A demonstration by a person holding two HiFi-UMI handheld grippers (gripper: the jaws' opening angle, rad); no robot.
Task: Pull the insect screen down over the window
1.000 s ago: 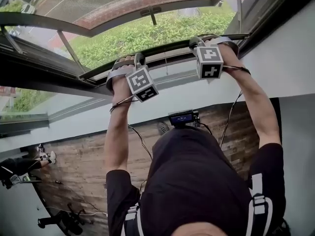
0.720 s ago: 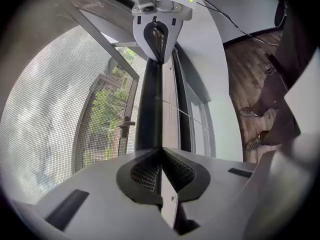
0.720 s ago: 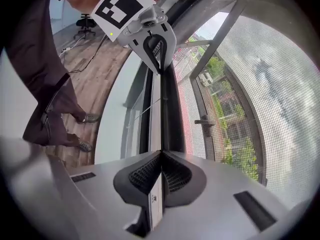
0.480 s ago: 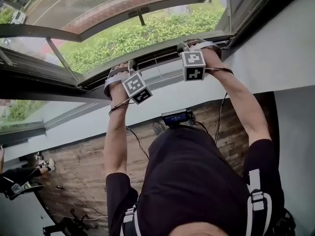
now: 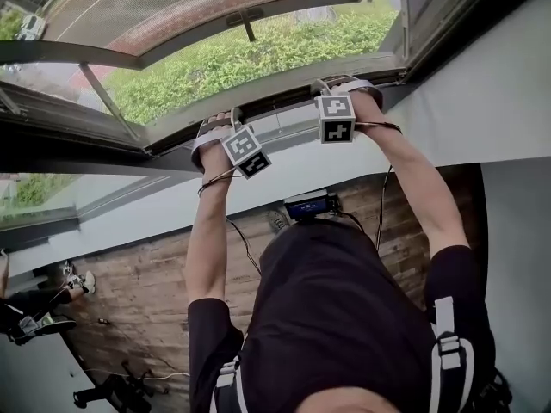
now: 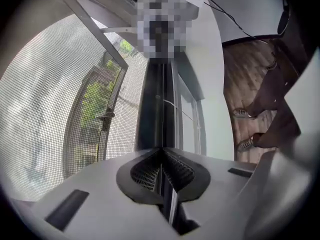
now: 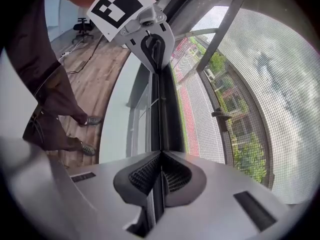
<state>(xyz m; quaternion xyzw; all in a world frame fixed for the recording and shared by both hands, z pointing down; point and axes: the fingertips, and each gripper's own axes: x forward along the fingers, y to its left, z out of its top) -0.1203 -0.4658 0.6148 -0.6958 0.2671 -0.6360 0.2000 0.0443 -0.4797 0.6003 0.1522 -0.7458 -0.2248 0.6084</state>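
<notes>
Left tool (image 6: 161, 166) and right tool (image 7: 160, 170) both clamped on screen bar (image 6: 154, 104), mesh (image 6: 45, 99) beyond, hedge (image 5: 258, 54) outside, wooden floor (image 5: 146, 282) below

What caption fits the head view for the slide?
Head view: left claw and right claw, both shut on the bottom bar of the insect screen.

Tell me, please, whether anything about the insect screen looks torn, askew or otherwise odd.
Nothing stands out. The mesh shows no tear, and the left gripper and right gripper are both shut on the bottom bar, which runs straight between them.
</notes>
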